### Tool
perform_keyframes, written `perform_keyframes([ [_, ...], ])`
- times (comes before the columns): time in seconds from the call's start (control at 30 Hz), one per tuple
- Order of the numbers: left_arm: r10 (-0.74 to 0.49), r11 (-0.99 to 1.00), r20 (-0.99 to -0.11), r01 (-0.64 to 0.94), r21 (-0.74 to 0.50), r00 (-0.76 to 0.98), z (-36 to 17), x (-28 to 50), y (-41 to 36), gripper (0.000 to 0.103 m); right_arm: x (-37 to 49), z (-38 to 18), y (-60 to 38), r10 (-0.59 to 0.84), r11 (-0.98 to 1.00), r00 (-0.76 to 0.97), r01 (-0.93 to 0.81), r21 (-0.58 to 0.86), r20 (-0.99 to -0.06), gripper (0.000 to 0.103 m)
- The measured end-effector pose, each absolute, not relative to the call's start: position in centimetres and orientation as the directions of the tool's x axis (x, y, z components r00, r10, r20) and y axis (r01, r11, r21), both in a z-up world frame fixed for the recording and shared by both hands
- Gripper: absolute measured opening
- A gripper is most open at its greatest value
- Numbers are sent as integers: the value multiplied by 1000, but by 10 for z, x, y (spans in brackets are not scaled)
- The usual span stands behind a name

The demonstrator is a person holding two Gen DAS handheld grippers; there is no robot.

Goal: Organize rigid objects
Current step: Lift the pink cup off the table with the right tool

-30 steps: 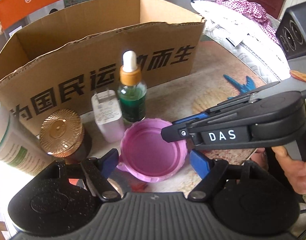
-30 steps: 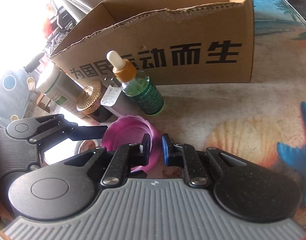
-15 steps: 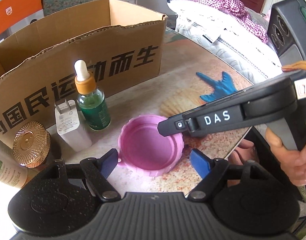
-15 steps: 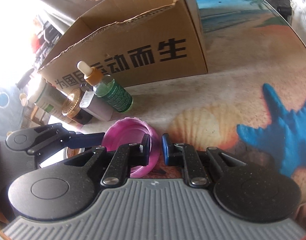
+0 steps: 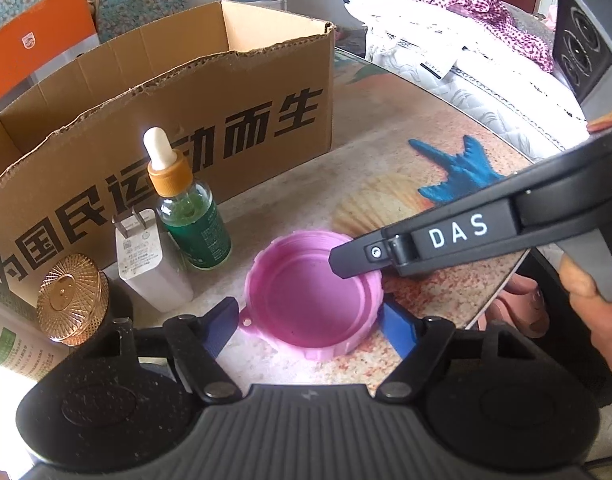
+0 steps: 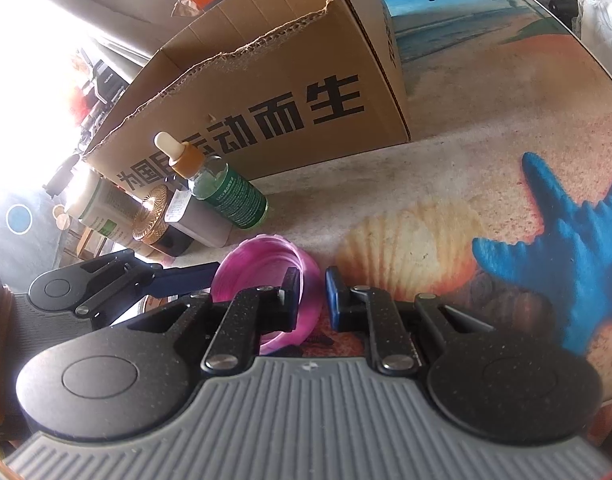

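Pink lid (image 5: pixel 312 304) lies hollow side up on the bench (image 5: pixel 362 168), close to its near edge, in front of the cardboard box (image 5: pixel 210 92). The right tongs (image 6: pixel 311 298) straddle its wall on the side toward the starfish print: one finger sits inside the hollow, the other outside. A narrow gap shows beside the outer finger, so I judge them nearly clenched on the rim but cannot tell whether they grip it yet. The left tongs (image 5: pixel 310 324) stand released, spread wide with the lid between their blue pads; neither pad clearly touches it.

It looks like thin moulded plastic: light, stiff and smooth, with a ribbed outer wall that should give some bite. Pinching the wall across its thickness, as the right tongs are placed to do, seems the sound hold; squeezing across the full width could make so light a piece pop out or skid on the bench.

The left wrist view shows the whole ring, its small tab (image 5: pixel 246 322) and a white charger plug (image 5: pixel 146 258) standing clear between the dropper bottle (image 5: pixel 190 216) and the gold-lidded jar (image 5: pixel 72 294). The right wrist view hides much of the lid behind its own fingers, but it alone shows both fingers against the wall, and the open stretch of bench toward the far right corner.
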State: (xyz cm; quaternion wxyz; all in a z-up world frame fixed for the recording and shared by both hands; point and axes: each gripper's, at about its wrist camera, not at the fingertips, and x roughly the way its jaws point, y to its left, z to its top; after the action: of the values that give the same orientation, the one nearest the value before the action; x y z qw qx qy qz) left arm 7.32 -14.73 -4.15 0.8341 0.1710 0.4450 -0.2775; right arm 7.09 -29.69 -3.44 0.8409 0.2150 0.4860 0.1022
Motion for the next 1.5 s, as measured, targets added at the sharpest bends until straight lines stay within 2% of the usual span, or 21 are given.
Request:
perform_keyframes([
  [0.27, -332, 772, -829, 635, 35, 450, -40, 66, -151, 73, 66, -31, -301, 367, 892, 510, 44, 449, -778, 14],
  [0.53, -302, 779, -848, 626, 45, 436, -42, 70, -156, 78, 65, -33, -304, 375, 888, 504, 46, 457, -778, 15],
  [0.87, -300, 802, -865, 598, -1, 401, -46, 74, -146, 82, 66, -32, -305, 361, 896, 498, 51, 441, -789, 15],
  [1.1, -307, 787, -856, 616, 18, 417, -46, 73, -152, 79, 69, -32, -301, 355, 902, 492, 42, 429, -795, 15],
  [1.5, -299, 797, -856, 603, 19, 422, -45, 75, -155, 79, 70, -29, -293, 321, 922, 508, 26, 386, -799, 15],
])
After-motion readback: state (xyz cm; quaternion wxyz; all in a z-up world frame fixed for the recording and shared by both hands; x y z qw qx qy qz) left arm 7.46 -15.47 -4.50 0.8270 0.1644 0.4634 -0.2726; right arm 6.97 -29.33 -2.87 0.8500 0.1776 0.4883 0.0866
